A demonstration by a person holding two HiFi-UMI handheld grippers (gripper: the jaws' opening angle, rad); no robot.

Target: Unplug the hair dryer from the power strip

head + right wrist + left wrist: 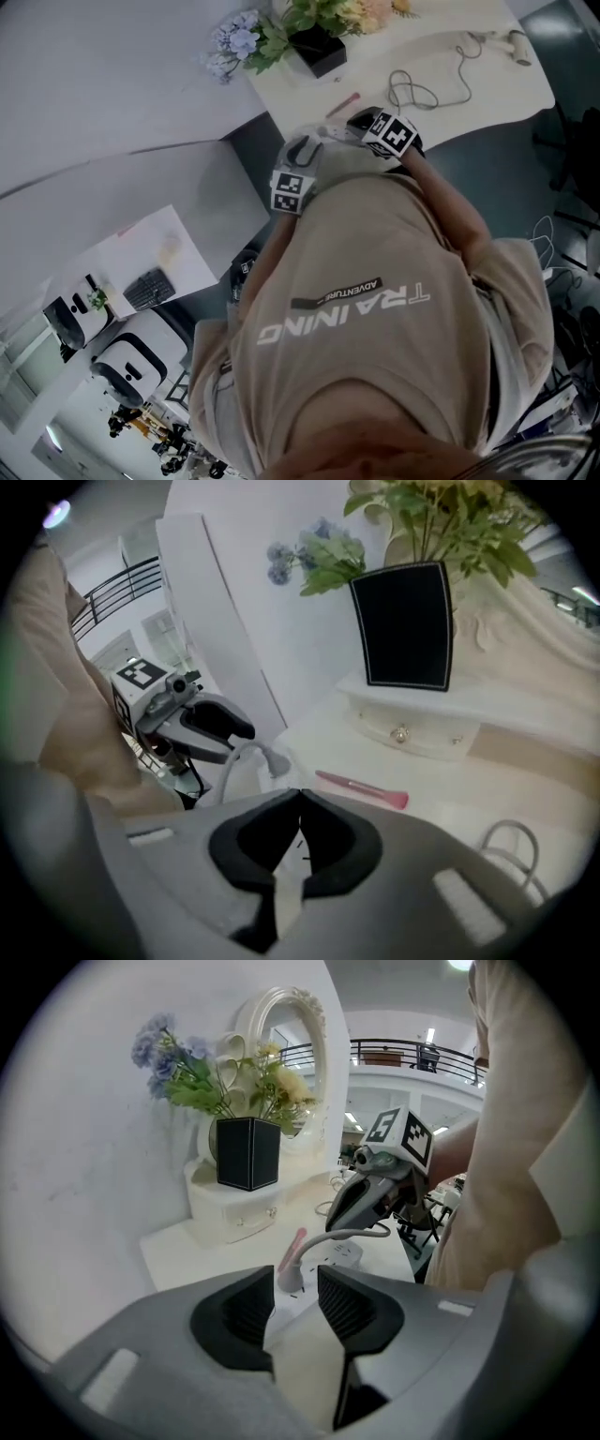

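**A:** Where was the grey hair-dryer plug [289, 1276]?

**B:** Standing in the white power strip [343, 1254], twelve o'clock of your left tool [295, 1285], its jaws wide, empty. Your right tool [299, 799], pinched shut, looked best used pinning the strip.

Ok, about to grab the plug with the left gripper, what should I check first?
1. Left gripper open: ok.
2. Plug lined up ahead of its jaws: ok, not gripped yet.
3. Plug seated in strip: ok.
4. Right gripper bracing strip: cannot tell; it is shut and empty.
5. Brush clear of plug: ok.
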